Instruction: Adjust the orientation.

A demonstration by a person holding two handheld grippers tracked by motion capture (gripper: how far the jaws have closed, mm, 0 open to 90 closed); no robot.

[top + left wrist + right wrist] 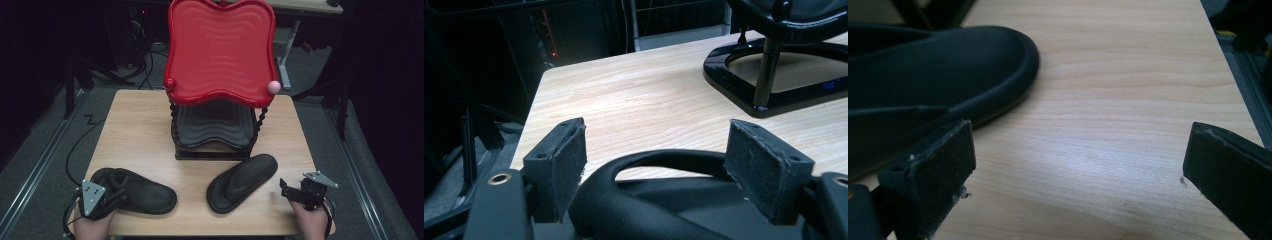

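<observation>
left slipper (137,191): its strap lies between the left gripper (656,165) fingers, spread wide, not pressing
right gripper (1078,185): fingers apart, empty, right slipper (242,181) beside

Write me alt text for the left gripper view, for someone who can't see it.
The left tool stands open, its two padded jaws on either side of the curved strap of a black slipper, not pressing on it. Beyond lies the light wooden table, with the black base of a tiered rack at upper right.

left slipper (135,191) front-left on bench (140,130) | right slipper (242,181) front-right | tiered rack (215,125) behind both, centre-back
</observation>
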